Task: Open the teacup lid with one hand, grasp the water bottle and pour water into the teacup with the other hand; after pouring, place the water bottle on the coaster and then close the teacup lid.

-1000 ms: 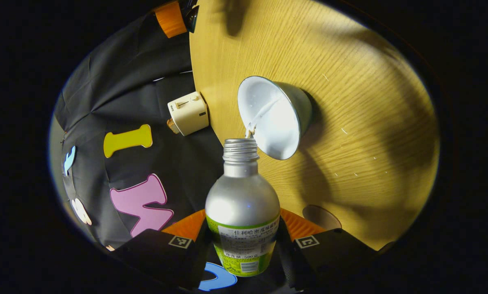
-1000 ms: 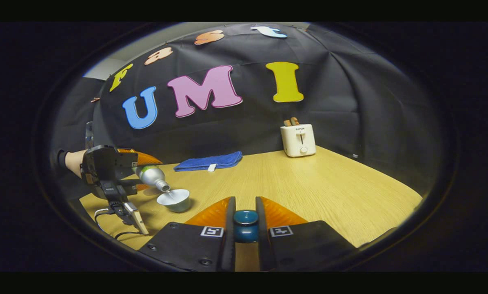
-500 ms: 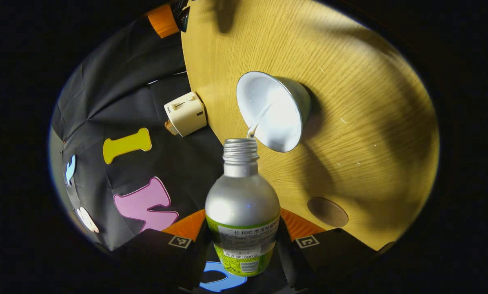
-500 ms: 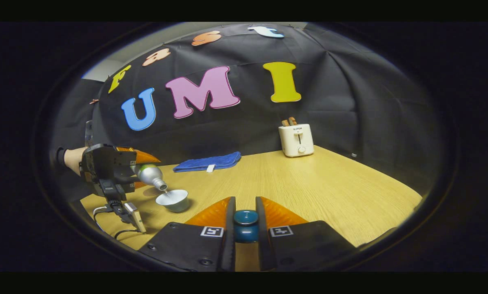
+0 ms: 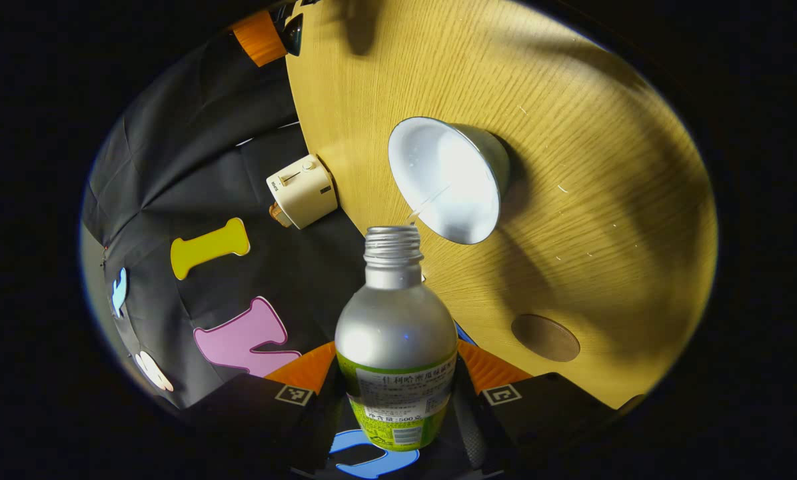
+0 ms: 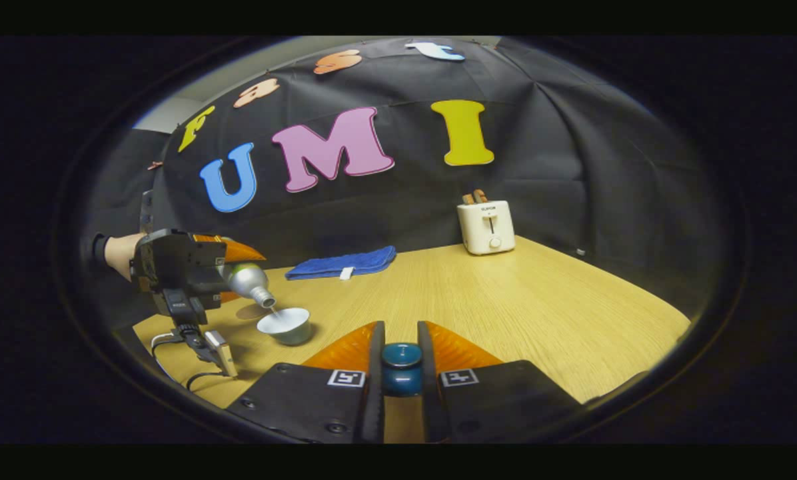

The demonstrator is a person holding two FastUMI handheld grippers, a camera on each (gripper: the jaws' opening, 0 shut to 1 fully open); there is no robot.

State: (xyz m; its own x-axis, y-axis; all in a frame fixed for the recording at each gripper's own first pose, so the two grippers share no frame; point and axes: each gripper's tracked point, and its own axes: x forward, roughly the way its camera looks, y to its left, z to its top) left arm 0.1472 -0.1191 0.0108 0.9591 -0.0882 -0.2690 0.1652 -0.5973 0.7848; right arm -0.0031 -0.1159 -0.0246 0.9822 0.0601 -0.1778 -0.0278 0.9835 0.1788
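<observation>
Two grippers busy: left gripper [image 5: 398, 400] clamped on the water bottle [image 5: 396, 333] around its labelled body, right gripper [image 6: 400, 373] pinching the teacup lid [image 6: 400, 365] by its knob, held off to the side above the desk [image 6: 518, 307]. Bottle tipped, mouth just above the near rim of the open teacup [image 5: 448, 177], thin stream running into the bowl. Teacup toward the desk's left side in the right gripper view [image 6: 285, 325], well clear of every edge. Coaster [image 5: 545, 337] just beside the cup, close to the desk's front edge. For the pour: keep mouth inside the rim line, hold tilt shallow, roll back upright slowly to cut the stream without a drip down the neck. Looks near the end of the pour, fill level hard to judge. Then short move sideways to the coaster, base flat before opening. Room: wide bare desk between cup and lid, straight path for the lid's return. Toaster [image 6: 486, 228] at the far right corner and blue towel [image 6: 340, 264] along the back edge, both well apart. Cable and small box [image 6: 218, 350] hang below the left gripper near the front edge; mind snagging.
</observation>
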